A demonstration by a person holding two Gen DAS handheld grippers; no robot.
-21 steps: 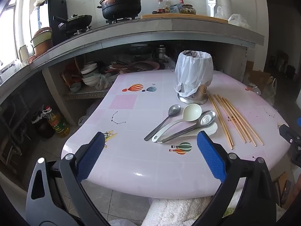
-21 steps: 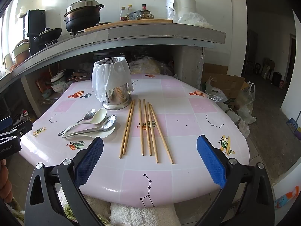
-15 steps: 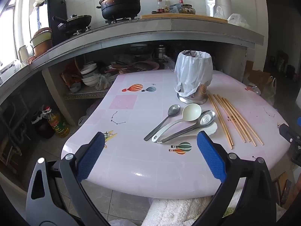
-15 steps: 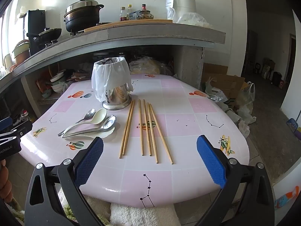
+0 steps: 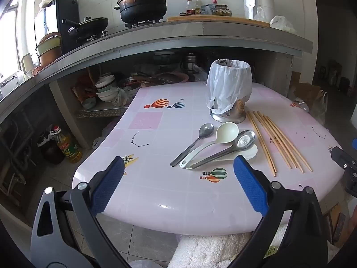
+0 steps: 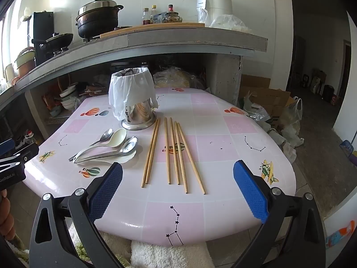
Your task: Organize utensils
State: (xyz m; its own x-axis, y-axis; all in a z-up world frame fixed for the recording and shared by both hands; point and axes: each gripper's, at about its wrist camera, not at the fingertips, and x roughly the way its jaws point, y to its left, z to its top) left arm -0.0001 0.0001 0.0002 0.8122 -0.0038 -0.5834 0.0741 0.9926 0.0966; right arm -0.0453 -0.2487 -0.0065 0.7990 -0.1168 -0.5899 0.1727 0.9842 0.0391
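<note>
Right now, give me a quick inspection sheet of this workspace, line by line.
Surface: pink tiled table, balloon prints.
Job's things: six chopsticks lying loose; four spoons overlapping beside them; bag-covered metal holder upright behind.
Clutter: nothing seen on the table.
Grippers: left gripper and right gripper open, empty, off the near edge.
Cables: nothing seen.
Surroundings: counter with pot, bowls on a shelf below, oil bottle on the floor.

Six wooden chopsticks (image 6: 174, 154), four spoons (image 6: 111, 147) flat beside bag-lined holder (image 6: 133, 98)
</note>
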